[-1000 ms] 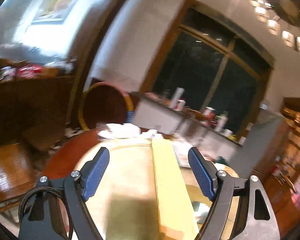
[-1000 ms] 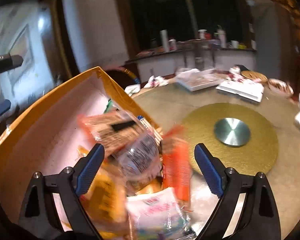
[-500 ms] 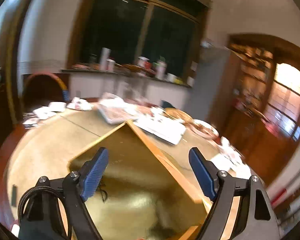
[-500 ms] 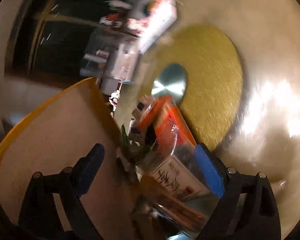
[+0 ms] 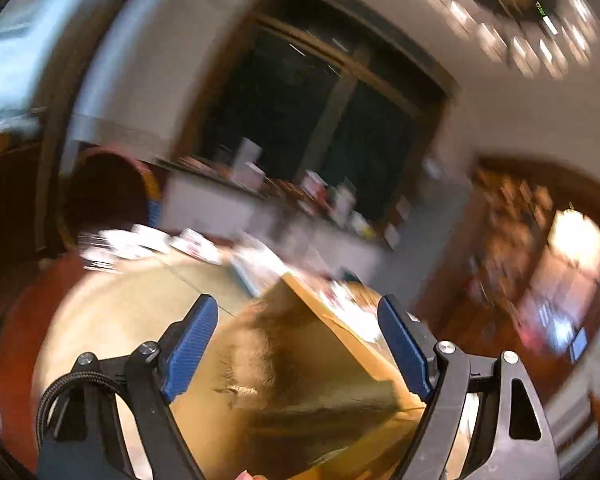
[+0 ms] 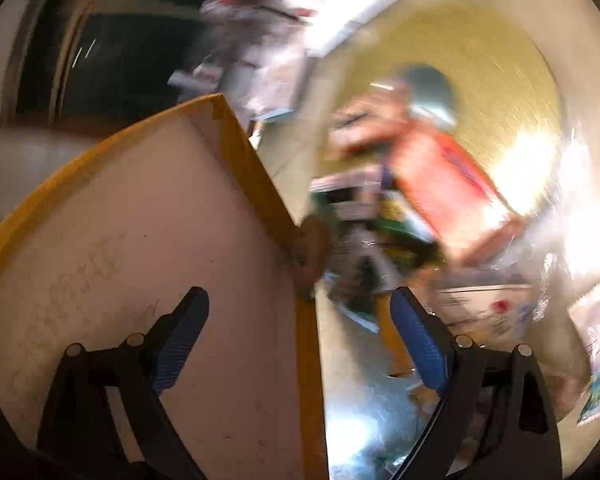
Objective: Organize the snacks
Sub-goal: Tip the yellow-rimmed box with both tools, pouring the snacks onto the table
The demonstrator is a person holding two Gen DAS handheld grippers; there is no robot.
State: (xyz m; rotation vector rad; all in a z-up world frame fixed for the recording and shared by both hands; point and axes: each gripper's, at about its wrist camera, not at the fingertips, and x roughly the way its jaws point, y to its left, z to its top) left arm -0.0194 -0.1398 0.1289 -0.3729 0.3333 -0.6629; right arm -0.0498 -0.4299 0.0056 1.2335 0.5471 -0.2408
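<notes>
Yellow cardboard box (image 6: 148,240) tilted on its side; blurred snack packets (image 6: 440,196) beside its edge.

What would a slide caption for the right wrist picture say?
Open right gripper straddles the yellow box edge while blurred snack packets lie spilled beside it.

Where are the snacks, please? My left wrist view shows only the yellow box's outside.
Observer: The snack packets are heaped outside the open mouth of the box, and they are blurred.
Operator: Is the right gripper holding one?
Observer: No. The right gripper is open and straddles the box's edge.
Operator: Is anything left inside?
Observer: The part of the box's inside that shows is bare.
</notes>
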